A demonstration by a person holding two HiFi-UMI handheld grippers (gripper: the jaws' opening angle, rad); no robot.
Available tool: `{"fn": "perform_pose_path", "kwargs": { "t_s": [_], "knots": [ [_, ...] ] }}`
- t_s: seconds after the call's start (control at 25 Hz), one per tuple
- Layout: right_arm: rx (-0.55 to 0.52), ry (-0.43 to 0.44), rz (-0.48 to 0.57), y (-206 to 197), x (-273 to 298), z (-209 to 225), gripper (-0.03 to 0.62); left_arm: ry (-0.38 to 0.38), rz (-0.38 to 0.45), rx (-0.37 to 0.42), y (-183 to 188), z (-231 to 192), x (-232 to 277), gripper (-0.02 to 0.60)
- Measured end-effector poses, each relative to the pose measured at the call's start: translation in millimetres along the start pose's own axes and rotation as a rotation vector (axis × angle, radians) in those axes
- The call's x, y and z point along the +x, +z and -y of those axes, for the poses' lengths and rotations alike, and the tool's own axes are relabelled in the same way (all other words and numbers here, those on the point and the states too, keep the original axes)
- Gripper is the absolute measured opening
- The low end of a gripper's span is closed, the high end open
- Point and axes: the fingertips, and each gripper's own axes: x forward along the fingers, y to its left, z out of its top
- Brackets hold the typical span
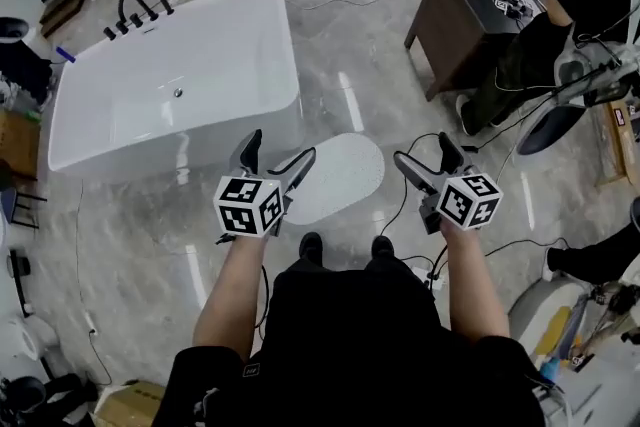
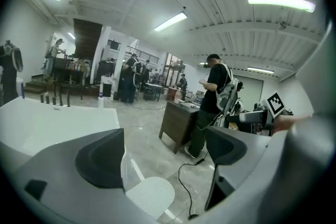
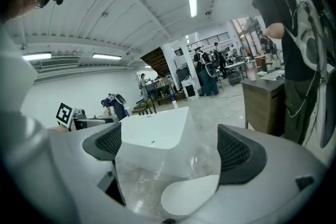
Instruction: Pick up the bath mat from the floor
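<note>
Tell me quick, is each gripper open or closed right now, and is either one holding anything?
Left gripper: open, holding nothing.
Right gripper: open, holding nothing.
The bath mat lies on the floor, in neither gripper.

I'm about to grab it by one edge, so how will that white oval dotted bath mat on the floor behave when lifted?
The white oval bath mat lies thin and flat, so it will probably droop rather than stay stiff. It looks light for its spread. The glossy grey stone floor may let it slide if nudged, though its underside is hidden.
</note>
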Motion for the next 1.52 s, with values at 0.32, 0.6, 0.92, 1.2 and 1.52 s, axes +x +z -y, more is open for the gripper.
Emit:
{"fn": "perform_pose_path", "kwargs": {
  "t_s": [0.32,0.6,0.92,1.2,1.52],
  "knots": [
    [-0.054,0.164,-0.074,7,10,35,0.581,0.159,0.027,-0.086,-6,40,19,0.502],
    [-0.011,0.247,-0.197,-37,11,54,0.58,0.258,-0.016,-0.136,-33,62,14,0.502],
    [-0.04,0.335,-0.271,-47,60,17,0.58,0.334,-0.043,-0.213,-61,16,4,0.5],
    [-0.059,0.275,-0.266,-43,89,11,0.58,0.296,-0.053,-0.228,-83,-25,14,0.5],
    [-0.031,0.235,-0.308,-78,94,31,0.58,0.295,-0.128,-0.274,-135,-40,38,0.5]
  ]
}}
